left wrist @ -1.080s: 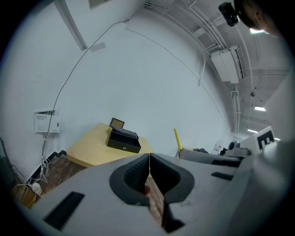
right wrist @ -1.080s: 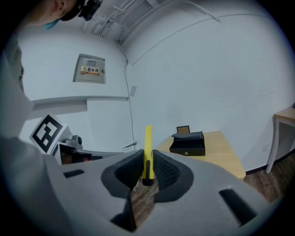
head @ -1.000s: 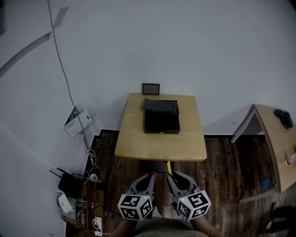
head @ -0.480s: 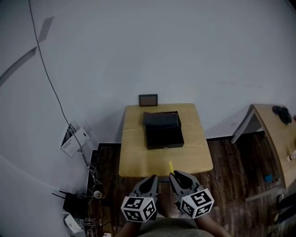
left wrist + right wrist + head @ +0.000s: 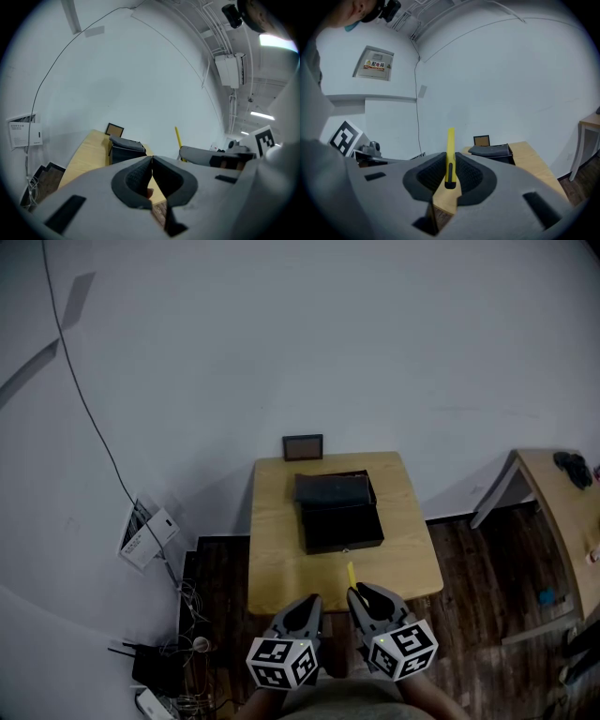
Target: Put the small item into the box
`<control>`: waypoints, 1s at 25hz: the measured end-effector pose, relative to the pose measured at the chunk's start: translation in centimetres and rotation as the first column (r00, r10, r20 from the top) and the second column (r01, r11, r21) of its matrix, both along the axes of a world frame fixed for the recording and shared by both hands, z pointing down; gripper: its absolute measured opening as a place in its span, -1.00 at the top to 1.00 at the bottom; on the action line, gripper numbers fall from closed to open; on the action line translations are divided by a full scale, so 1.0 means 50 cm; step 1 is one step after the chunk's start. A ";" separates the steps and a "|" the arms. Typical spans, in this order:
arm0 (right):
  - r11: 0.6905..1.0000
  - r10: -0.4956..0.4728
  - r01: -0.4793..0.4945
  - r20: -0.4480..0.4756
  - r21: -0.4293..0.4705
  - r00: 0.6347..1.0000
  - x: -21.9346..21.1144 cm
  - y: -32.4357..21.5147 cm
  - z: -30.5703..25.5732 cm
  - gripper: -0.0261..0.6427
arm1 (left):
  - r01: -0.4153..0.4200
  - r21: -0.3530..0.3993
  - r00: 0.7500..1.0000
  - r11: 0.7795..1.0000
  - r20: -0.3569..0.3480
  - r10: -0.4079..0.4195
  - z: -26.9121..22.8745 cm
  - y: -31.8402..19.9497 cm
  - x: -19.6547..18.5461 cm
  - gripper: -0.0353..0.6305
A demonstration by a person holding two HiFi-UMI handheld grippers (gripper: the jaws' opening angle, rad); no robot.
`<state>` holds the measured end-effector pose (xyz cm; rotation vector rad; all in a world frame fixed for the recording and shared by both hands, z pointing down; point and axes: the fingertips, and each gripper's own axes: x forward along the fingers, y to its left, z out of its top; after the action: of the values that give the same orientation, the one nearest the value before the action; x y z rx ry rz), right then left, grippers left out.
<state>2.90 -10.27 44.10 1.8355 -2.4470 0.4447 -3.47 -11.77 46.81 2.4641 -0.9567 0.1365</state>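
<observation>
**Small yellow item** (image 5: 450, 154): slim stick with a dark slider near its lower end, possibly a box cutter, though the view is too coarse to be sure. It is gripped upright between the pads of the right tongs (image 5: 450, 165), with most of its length standing clear above them. In the head view the item (image 5: 351, 574) projects forward over the near edge of the worktop (image 5: 277, 554). It is short of the box and not touching it.

**Right tongs** (image 5: 359, 593): clenched on the small yellow item and held in front of the person, just beside the left tongs.

**Left tongs** (image 5: 151, 162): clenched, pads pressed together, nothing between them. In the head view the left tongs (image 5: 313, 602) sit at the near edge of the worktop.

**Box** (image 5: 341, 519): black, near the middle of the worktop. Its lid (image 5: 333, 487) lies toward the rear and seems raised. There is a small pale catch on the front wall.

**Frame** (image 5: 303, 447): small, dark border, brown face. It stands at the far edge of the worktop, against the wall, behind the box.

**Second table** (image 5: 555, 507): pale wood, at the right, well apart from the worktop.

**Cable** (image 5: 90, 418): thin and dark, running down the wall at the left.

**Floor** (image 5: 469, 563): dark wooden boards.
</observation>
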 end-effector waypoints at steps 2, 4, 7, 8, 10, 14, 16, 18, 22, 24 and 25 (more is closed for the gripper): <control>1.000 0.001 -0.001 -0.002 -0.005 1.000 0.004 -0.013 0.000 0.77 | 0.009 -0.008 1.000 1.000 0.000 -0.009 0.004 -0.013 -0.005 0.88; 1.000 0.001 -0.001 -0.003 -0.010 1.000 0.011 -0.028 0.001 0.77 | 0.021 -0.017 1.000 1.000 0.000 -0.021 0.008 -0.026 -0.009 0.88; 1.000 -0.002 0.001 -0.005 -0.011 1.000 0.022 -0.052 0.001 0.77 | 0.038 -0.027 0.999 0.999 0.004 -0.038 0.016 -0.046 -0.010 0.88; 1.000 -0.004 0.004 -0.007 -0.010 1.000 0.028 -0.061 0.000 0.77 | 0.043 -0.029 0.999 0.999 0.005 -0.043 0.019 -0.054 -0.008 0.88; 1.000 -0.012 0.012 -0.011 -0.009 1.000 0.041 -0.084 0.000 0.77 | 0.054 -0.032 0.999 0.998 0.008 -0.054 0.023 -0.074 0.002 0.88; 0.999 -0.043 0.043 -0.026 -0.013 0.999 0.069 -0.135 0.005 0.77 | 0.079 -0.035 0.997 0.996 0.016 -0.079 0.032 -0.122 0.028 0.88; 0.998 -0.060 0.059 -0.033 -0.020 0.998 0.085 -0.164 0.008 0.77 | 0.094 -0.035 0.996 0.995 0.017 -0.093 0.030 -0.147 0.043 0.88; 0.997 -0.077 0.076 -0.038 -0.031 0.996 0.104 -0.193 0.011 0.77 | 0.109 -0.034 0.994 0.993 0.016 -0.108 0.026 -0.171 0.060 0.88; 0.992 -0.113 0.111 -0.047 -0.053 0.992 0.134 -0.246 0.015 0.77 | 0.144 -0.040 0.989 0.989 0.026 -0.143 0.023 -0.219 0.090 0.88; 0.989 -0.132 0.129 -0.048 -0.067 0.990 0.146 -0.269 0.023 0.77 | 0.166 -0.049 0.986 0.985 0.031 -0.164 0.028 -0.240 0.099 0.88; 0.988 -0.141 0.137 -0.049 -0.074 0.989 0.152 -0.281 0.029 0.77 | 0.177 -0.054 0.984 0.983 0.033 -0.175 0.031 -0.249 0.104 0.88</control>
<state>10.51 -24.32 45.53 1.6157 -2.4695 0.4587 1.72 -24.23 48.33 2.3190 -1.1610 0.1367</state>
